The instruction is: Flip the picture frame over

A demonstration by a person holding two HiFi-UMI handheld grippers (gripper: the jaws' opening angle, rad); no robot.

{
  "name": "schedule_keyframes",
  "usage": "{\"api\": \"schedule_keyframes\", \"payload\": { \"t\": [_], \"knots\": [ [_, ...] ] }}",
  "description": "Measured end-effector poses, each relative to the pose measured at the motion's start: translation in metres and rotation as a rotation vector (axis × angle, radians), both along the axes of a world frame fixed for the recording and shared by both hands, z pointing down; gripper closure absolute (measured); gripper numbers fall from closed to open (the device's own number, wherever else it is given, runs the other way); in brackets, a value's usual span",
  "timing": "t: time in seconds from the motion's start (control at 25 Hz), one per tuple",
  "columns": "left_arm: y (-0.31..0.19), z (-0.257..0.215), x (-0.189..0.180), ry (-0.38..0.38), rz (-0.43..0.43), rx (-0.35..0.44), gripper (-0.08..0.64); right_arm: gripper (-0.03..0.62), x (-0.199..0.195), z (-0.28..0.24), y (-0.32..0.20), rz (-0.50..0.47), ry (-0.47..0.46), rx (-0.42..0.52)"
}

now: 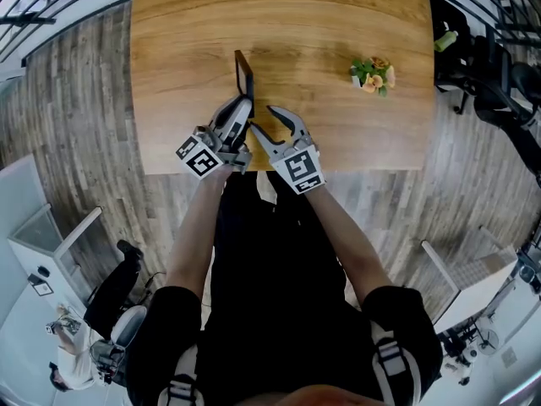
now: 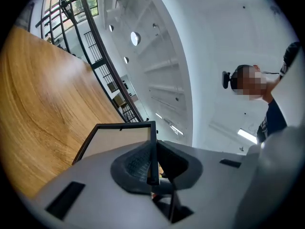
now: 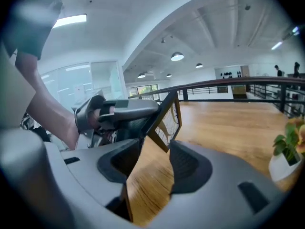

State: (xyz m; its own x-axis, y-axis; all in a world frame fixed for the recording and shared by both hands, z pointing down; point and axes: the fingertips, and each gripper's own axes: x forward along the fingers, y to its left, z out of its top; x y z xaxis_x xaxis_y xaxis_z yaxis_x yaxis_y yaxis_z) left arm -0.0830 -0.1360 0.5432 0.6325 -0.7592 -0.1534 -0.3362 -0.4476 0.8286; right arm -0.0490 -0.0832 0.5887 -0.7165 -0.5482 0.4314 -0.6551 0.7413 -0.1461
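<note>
The dark-rimmed picture frame stands up on edge above the wooden table, tilted, its pale face turned left in the left gripper view. My left gripper is shut on the frame's near edge, which runs straight between its pads. My right gripper hangs just right of it, open, with nothing but table between its jaws. The right gripper view shows the frame edge-on, its patterned side facing right, clamped by the left gripper a short way ahead.
A small potted plant with orange flowers sits on the table's right part, also the plant at the right gripper view's right edge. The table's near edge lies just under both grippers. A railing runs behind the table.
</note>
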Motion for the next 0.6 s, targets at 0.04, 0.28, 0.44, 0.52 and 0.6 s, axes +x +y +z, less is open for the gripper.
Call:
{"api": "schedule_keyframes", "payload": {
  "t": [0.04,0.28,0.44,0.52,0.6],
  "knots": [
    [0.0,0.0,-0.001,0.012,-0.007,-0.002,0.506,0.387,-0.002,-0.006,0.0,0.003,-0.018,0.002],
    [0.002,-0.004,0.003,0.046,-0.018,0.002,0.506,0.419,-0.012,-0.027,-0.004,0.054,-0.022,0.056],
    [0.004,-0.007,0.008,0.055,-0.013,0.004,0.505,0.459,-0.01,-0.027,-0.01,0.117,-0.012,0.065],
    [0.004,-0.006,0.01,0.056,-0.016,0.002,0.505,0.468,-0.009,-0.026,-0.011,0.13,-0.014,0.054],
    [0.004,-0.005,0.012,0.054,-0.019,0.001,0.506,0.469,-0.007,-0.025,-0.011,0.13,-0.007,0.04]
  ]
}}
